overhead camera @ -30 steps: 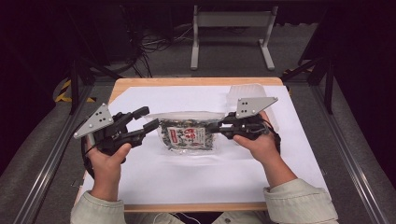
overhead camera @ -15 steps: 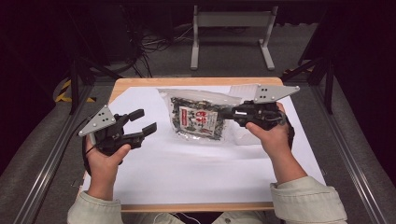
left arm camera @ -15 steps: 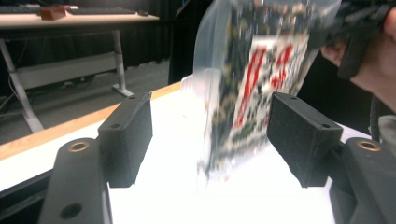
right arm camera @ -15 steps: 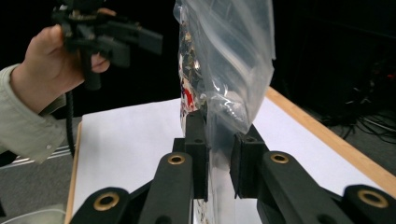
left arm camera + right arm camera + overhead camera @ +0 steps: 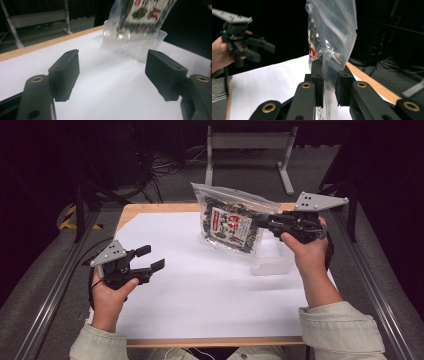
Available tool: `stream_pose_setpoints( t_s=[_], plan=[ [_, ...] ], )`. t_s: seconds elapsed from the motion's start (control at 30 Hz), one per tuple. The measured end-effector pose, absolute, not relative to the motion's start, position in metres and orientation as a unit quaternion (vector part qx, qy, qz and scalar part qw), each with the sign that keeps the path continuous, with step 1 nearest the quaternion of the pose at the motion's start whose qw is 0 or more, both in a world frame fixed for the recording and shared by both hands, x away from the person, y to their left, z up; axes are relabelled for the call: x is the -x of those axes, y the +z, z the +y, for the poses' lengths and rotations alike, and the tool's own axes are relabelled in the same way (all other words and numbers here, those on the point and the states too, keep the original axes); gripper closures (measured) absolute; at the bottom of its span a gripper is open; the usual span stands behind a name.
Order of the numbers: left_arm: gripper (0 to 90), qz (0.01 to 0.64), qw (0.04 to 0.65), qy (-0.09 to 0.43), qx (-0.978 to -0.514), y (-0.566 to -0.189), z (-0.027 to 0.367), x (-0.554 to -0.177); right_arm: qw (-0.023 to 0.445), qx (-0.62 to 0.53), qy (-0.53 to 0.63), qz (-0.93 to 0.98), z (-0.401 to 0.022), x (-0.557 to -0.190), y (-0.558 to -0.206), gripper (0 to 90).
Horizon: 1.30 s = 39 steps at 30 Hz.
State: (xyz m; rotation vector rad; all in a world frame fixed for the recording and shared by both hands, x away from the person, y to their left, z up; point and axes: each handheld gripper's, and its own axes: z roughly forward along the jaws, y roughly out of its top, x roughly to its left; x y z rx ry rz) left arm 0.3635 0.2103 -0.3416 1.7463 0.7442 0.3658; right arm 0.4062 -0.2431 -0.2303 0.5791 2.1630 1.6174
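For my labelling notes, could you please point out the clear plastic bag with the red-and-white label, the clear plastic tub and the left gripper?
Clear plastic bag with red-and-white label (image 5: 227,226), high view, on its label.
Clear plastic tub (image 5: 272,262), high view, on its side wall.
Left gripper (image 5: 150,258), high view, between its open fingertips.

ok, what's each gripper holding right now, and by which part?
The right gripper is shut on the clear bag of dried food, pinching its plastic edge. The left gripper holds nothing; its jaws have just been opening.
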Motion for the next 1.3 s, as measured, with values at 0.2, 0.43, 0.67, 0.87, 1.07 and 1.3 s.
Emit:
stream_pose_setpoints(
  t_s=[0.2,0.43,0.67,0.87,1.07,1.3],
  plan=[
    [25.4,0.331,0.556,0.153,-0.747,-0.358,0.216,-0.369,0.204,-0.236,0.582,0.751,-0.263,-0.415,-0.226,78.6],
    [24.8,0.334,0.545,0.132,-0.758,-0.375,0.215,-0.376,0.231,-0.264,0.577,0.737,-0.284,-0.422,-0.223,78.7],
    [25.0,0.332,0.533,0.145,-0.764,-0.381,0.215,-0.378,0.249,-0.282,0.568,0.732,-0.296,-0.427,-0.224,78.7],
    [25.5,0.326,0.523,0.153,-0.773,-0.388,0.217,-0.381,0.265,-0.298,0.559,0.727,-0.306,-0.43,-0.224,78.6],
    [26.1,0.325,0.524,0.136,-0.776,-0.394,0.219,-0.383,0.274,-0.315,0.557,0.718,-0.316,-0.431,-0.229,78.7],
    [28.6,0.326,0.516,0.135,-0.781,-0.398,0.221,-0.386,0.287,-0.332,0.552,0.709,-0.327,-0.433,-0.233,78.6]
  ],
)
